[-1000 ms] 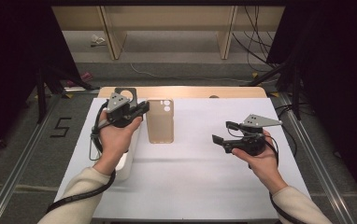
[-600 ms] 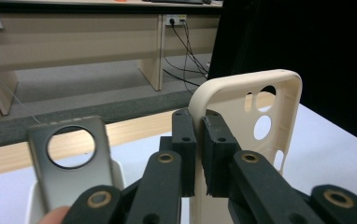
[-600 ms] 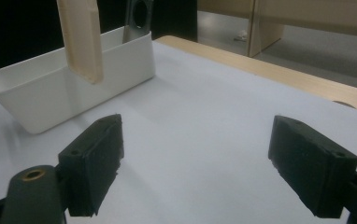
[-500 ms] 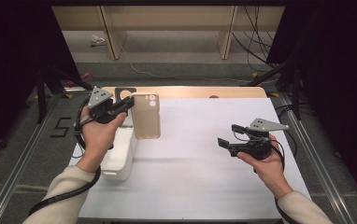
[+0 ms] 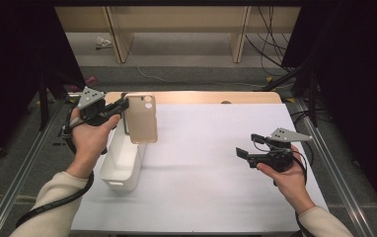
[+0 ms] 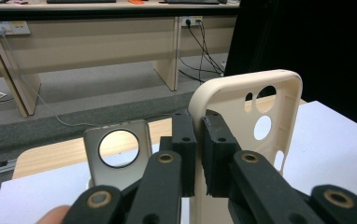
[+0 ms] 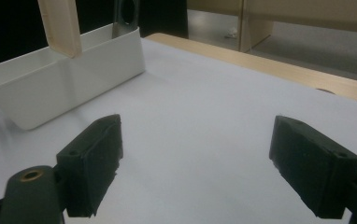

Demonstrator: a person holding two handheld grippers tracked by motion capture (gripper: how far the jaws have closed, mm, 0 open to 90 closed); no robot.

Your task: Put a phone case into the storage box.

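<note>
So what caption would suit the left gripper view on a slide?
Left hand-held gripper pinching the rim of a beige phone case, a grey phone case behind.

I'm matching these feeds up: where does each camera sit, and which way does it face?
High view: above the table's near edge, facing forward and down; both forearms, left tool, right tool.
Left gripper view: along its jaws, shut on the beige plastic phone case.
Right gripper view: between open jaws, facing the white plastic bin.
All share the case.

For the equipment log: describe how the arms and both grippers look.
Both forearms wear cream knit sleeves. The left gripper and right gripper are black, each topped by a grey three-cornered plate and trailing a black cable. Brass-coloured rivets mark the jaw links.
</note>
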